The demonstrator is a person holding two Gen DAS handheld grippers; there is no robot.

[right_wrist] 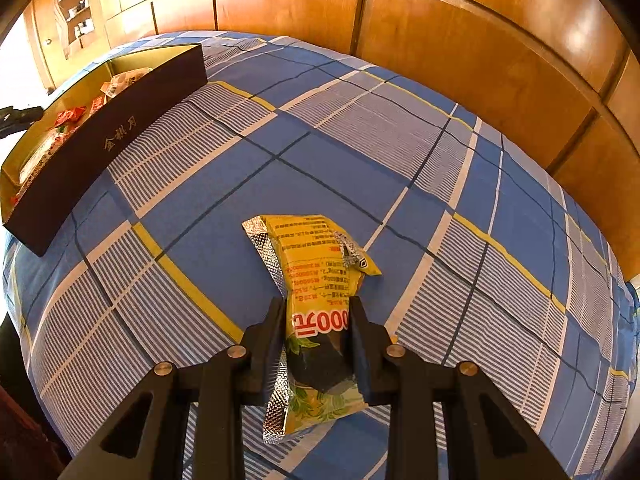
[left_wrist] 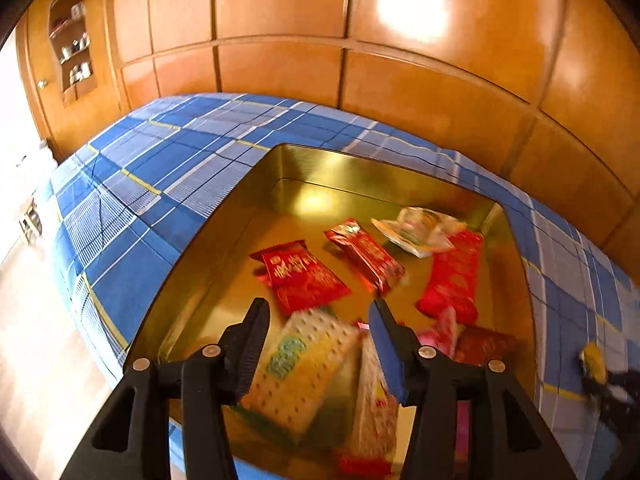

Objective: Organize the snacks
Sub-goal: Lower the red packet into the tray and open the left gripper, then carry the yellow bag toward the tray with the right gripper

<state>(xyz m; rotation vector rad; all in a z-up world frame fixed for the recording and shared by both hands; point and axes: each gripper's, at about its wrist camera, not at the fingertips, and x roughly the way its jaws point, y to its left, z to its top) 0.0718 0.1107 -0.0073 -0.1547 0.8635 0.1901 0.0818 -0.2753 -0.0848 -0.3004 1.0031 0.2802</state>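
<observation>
A gold tin box (left_wrist: 216,256) lies on a blue plaid cloth (left_wrist: 160,168). It holds several snack packets, among them three red ones (left_wrist: 300,276) and a clear one (left_wrist: 416,228). My left gripper (left_wrist: 320,312) hangs open over the box's near end. A yellow-and-white dotted packet (left_wrist: 296,368) lies in the box below its fingers, free of the pads. In the right wrist view my right gripper (right_wrist: 318,308) is shut on a yellow snack packet (right_wrist: 316,256) just above the cloth (right_wrist: 360,152). The box (right_wrist: 100,140) stands off to its left, dark wall facing it.
A wooden panelled wall (left_wrist: 280,20) runs behind the cloth-covered surface, with a small shelf niche (left_wrist: 74,40) at the far left. The cloth's left edge drops to a pale floor (left_wrist: 36,320). Open cloth stretches between the box and the yellow packet.
</observation>
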